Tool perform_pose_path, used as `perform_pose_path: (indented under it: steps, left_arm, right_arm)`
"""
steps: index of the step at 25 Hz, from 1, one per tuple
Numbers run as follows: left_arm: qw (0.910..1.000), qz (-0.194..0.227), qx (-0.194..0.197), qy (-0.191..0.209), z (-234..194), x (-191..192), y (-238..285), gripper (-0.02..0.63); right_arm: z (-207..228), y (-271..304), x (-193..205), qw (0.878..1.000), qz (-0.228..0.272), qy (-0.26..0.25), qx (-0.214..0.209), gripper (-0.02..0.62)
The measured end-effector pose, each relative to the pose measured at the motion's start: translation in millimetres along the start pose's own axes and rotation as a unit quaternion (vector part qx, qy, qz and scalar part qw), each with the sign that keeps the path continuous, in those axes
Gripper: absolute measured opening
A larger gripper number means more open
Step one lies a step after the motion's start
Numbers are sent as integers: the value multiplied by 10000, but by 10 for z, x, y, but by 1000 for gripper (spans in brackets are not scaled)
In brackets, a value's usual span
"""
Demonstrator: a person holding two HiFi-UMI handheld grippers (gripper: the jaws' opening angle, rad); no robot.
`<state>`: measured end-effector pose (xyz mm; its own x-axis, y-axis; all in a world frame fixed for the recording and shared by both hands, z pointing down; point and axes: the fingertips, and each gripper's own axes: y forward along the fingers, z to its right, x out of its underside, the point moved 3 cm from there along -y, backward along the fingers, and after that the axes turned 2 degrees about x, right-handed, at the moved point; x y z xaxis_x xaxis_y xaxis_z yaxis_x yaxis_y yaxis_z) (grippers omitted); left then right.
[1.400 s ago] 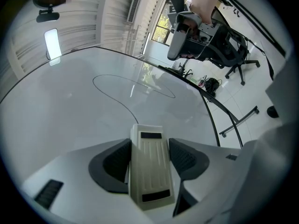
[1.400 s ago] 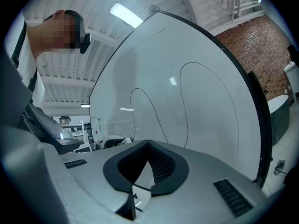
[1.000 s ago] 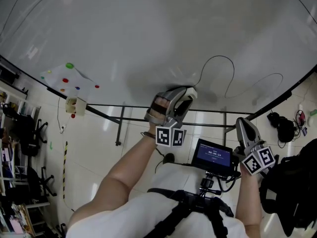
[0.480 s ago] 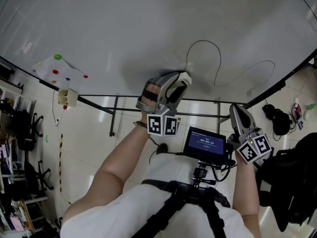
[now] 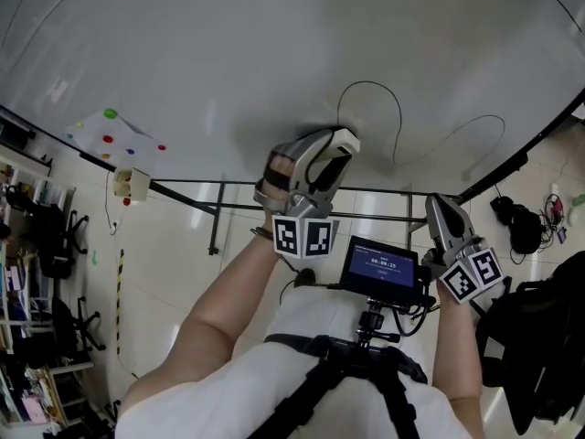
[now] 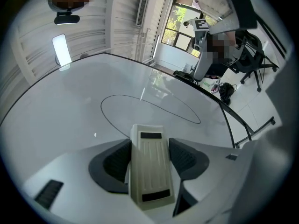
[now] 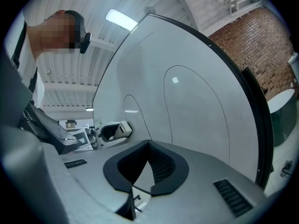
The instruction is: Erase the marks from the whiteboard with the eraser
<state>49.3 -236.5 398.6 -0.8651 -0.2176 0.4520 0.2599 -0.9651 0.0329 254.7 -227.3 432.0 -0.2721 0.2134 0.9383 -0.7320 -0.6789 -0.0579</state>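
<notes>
The whiteboard [image 5: 228,53] fills the upper head view and carries a thin black looping line [image 5: 399,117]. My left gripper [image 5: 329,156] is shut on a cream eraser [image 5: 344,141], whose far end sits at the board just below the left end of the line. In the left gripper view the eraser [image 6: 149,167] lies lengthwise between the two dark pads [image 6: 117,160], with the oval line [image 6: 140,107] right ahead of it. My right gripper [image 5: 439,207] hangs below the board's lower edge. Its jaws [image 7: 149,146] are shut with nothing between them.
A sheet with coloured magnets [image 5: 114,140] clings to the board's lower left, with a small box [image 5: 131,184] beneath it. The board's black stand [image 5: 215,218] runs under the edge. A small screen [image 5: 382,268] sits on the chest rig. A black bag [image 5: 548,337] lies at the right.
The head view has shifted a little. The left gripper with the eraser has crept closer to the left end of the black line. The right gripper has kept its place.
</notes>
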Motion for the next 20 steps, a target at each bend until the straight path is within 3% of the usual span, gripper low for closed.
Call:
perform_pose_path:
  steps: [10,20]
  left_arm:
    - [9980,298,-555,62,-673,-310,-96,295]
    - [9968,479,-632,-64,-998,-743,77,296]
  right_arm:
    - [-4,10,-83,10000,63,55,-38,15]
    - [289,-146,-134,9997,156,160,-31,15]
